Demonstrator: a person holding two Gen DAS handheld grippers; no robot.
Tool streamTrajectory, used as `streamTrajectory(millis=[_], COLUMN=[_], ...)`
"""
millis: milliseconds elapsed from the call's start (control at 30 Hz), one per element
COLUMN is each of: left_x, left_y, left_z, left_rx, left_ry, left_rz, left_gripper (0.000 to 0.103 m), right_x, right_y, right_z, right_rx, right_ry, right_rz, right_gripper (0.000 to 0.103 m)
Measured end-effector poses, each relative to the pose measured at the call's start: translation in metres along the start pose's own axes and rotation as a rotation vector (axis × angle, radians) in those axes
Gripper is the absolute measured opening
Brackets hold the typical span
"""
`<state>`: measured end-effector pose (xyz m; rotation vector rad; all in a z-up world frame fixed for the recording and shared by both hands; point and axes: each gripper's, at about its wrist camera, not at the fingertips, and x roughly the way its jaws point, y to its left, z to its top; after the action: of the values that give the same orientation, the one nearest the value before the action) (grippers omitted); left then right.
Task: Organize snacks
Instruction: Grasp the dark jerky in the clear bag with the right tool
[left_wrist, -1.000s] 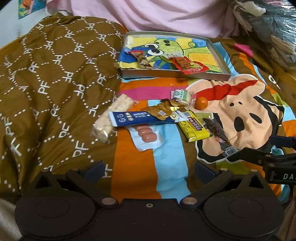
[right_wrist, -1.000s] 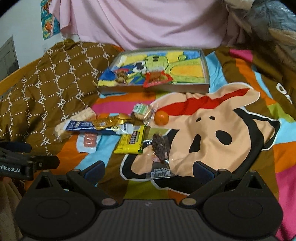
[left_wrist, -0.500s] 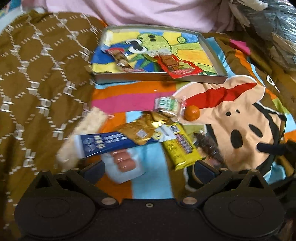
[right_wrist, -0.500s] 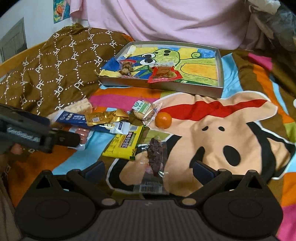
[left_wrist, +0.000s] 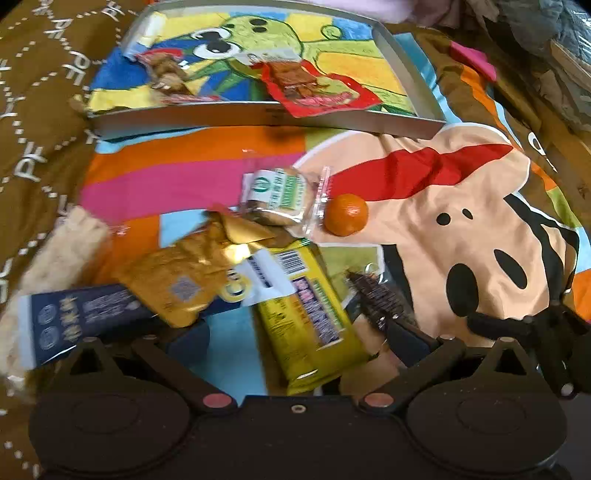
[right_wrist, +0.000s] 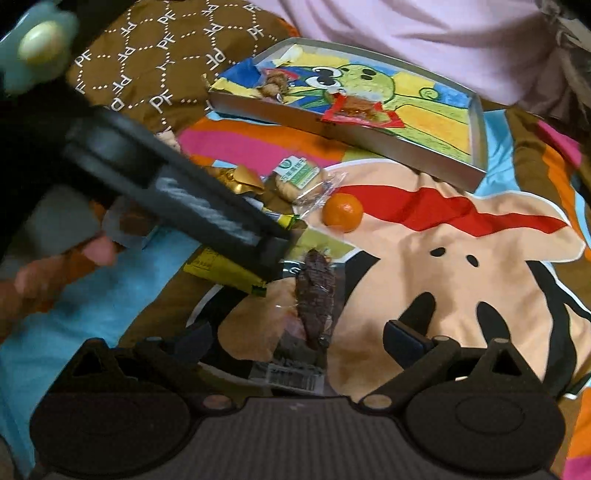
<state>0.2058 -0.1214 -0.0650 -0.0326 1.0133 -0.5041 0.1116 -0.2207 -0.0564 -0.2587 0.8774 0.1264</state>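
Hovering low over the snack pile, left gripper (left_wrist: 297, 338) spread wide and gripping nothing — yellow bar (left_wrist: 308, 317) lying between its fingers. Straddling the dark jerky pack (right_wrist: 314, 299), right gripper (right_wrist: 299, 341) likewise gaping, empty. Sitting just beside the cookie pack (left_wrist: 280, 194), the orange (left_wrist: 346, 214); resting in the tray (left_wrist: 258, 116) beyond, a red packet (left_wrist: 314, 90).

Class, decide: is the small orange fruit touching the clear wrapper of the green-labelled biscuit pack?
Cannot tell. In both wrist views the orange fruit lies right against the edge of the biscuit pack, but blur hides whether they meet.
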Motion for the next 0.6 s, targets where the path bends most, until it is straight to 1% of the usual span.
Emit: streamTrajectory(millis=[100, 200, 267, 400, 467, 500, 567, 600], left_x=[0.009, 0.016, 0.017, 0.016, 0.015, 0.015, 0.013, 0.012], left_y=[-0.001, 0.001, 0.002, 0.004, 0.003, 0.003, 0.004, 0.006], left_z=[0.004, 0.004, 0.003, 0.001, 0.0, 0.0, -0.001, -0.001], left_rx=[-0.009, -0.004, 0.01, 0.041, 0.057, 0.064, 0.067, 0.062], left_ry=[0.017, 0.027, 0.029, 0.023, 0.025, 0.025, 0.025, 0.025], left_rz=[-0.008, -0.005, 0.0, 0.007, 0.019, 0.025, 0.032, 0.033], left_gripper=[0.102, 0.095, 0.087, 0.079, 0.072, 0.07, 0.059, 0.056], right_x=[0.007, 0.015, 0.018, 0.019, 0.02, 0.02, 0.019, 0.018], right_y=[0.001, 0.0, -0.001, -0.003, -0.004, -0.003, -0.006, -0.008], right_z=[0.001, 0.002, 0.002, 0.0, 0.0, 0.0, 0.001, 0.002], right_rx=[-0.008, 0.002, 0.015, 0.018, 0.015, 0.018, 0.03, 0.036], right_ry=[0.013, 0.041, 0.051, 0.069, 0.075, 0.077, 0.08, 0.08], right_rz=[-0.01, -0.002, 0.002, -0.004, -0.009, -0.011, -0.011, -0.008], right_gripper=[0.094, 0.09, 0.089, 0.084, 0.081, 0.079, 0.074, 0.069])
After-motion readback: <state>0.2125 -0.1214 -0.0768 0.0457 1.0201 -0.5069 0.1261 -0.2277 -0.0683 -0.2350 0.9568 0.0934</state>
